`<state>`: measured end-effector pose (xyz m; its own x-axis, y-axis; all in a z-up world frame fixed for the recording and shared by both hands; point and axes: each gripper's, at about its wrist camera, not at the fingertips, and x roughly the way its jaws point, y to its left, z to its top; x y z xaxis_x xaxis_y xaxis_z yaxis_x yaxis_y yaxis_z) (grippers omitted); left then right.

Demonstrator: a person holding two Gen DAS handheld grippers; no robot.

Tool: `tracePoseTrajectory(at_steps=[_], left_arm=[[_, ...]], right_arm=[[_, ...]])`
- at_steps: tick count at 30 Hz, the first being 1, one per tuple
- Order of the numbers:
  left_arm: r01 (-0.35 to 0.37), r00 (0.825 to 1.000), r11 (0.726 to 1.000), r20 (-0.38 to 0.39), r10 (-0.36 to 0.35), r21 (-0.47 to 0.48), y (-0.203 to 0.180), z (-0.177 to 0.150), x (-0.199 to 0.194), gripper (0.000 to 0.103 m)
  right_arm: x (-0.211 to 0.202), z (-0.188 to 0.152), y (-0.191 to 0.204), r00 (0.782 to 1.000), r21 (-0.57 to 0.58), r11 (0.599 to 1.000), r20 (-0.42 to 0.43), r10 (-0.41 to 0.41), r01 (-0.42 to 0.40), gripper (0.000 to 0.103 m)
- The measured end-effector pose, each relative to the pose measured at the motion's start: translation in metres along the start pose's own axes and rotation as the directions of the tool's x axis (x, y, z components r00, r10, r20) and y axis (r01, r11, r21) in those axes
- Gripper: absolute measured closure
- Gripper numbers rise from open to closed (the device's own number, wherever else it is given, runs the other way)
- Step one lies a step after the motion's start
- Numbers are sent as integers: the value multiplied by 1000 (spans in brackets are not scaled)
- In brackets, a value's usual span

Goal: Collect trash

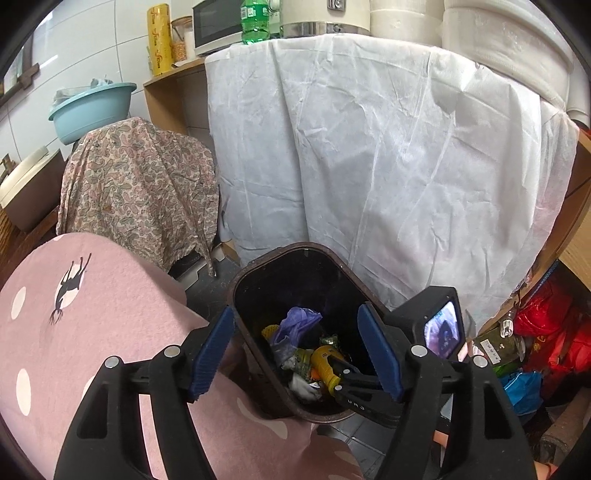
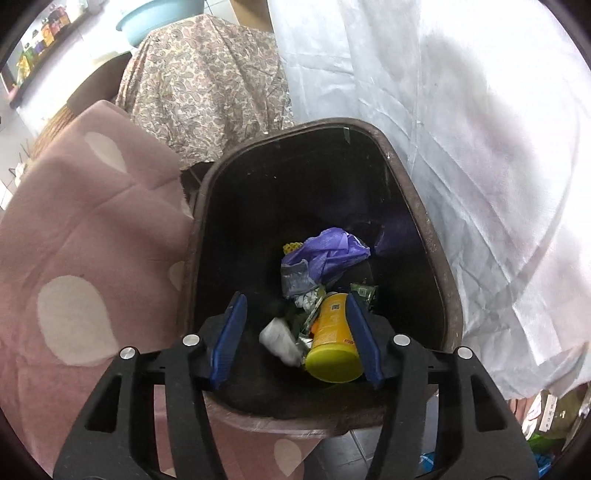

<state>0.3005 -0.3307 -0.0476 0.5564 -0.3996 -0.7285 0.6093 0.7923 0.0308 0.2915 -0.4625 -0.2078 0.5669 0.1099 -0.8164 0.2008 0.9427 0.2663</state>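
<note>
both grippers hang apart-jawed over the dark trash bin: right gripper released beside a yellow bottle, left gripper grasping nothing.

A white sheet hangs in front of me, with a paisley cloth beside it. Behind that I see a blue basin. A green bottle and microwave stand higher up.

Yellow can on side in brown bin w/ wrappers.
</note>
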Motion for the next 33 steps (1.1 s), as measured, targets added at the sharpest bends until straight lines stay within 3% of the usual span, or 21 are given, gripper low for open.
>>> tracePoseTrajectory(at_steps=[10, 15, 17, 22, 33], left_arm=[[2, 997, 1000, 82, -1, -3, 13, -27, -53, 22], [-16, 989, 1000, 148, 16, -1, 22, -49, -96, 11], [-32, 981, 999, 190, 30, 3, 26, -61, -117, 5], [-90, 960, 996, 265, 94, -29, 40, -96, -166, 5], [-230, 896, 960, 350, 274, -161, 73, -172, -248, 5]], right_arm=[[-84, -29, 31, 988, -48, 998, 149, -36, 43, 19], [-143, -50, 50, 960, -54, 995, 272, -63, 80, 8], [-166, -60, 61, 943, -54, 994, 325, -72, 94, 6], [-216, -84, 93, 899, -87, 988, 431, -75, 124, 6], [-284, -131, 161, 848, -179, 978, 529, 2, 110, 6]])
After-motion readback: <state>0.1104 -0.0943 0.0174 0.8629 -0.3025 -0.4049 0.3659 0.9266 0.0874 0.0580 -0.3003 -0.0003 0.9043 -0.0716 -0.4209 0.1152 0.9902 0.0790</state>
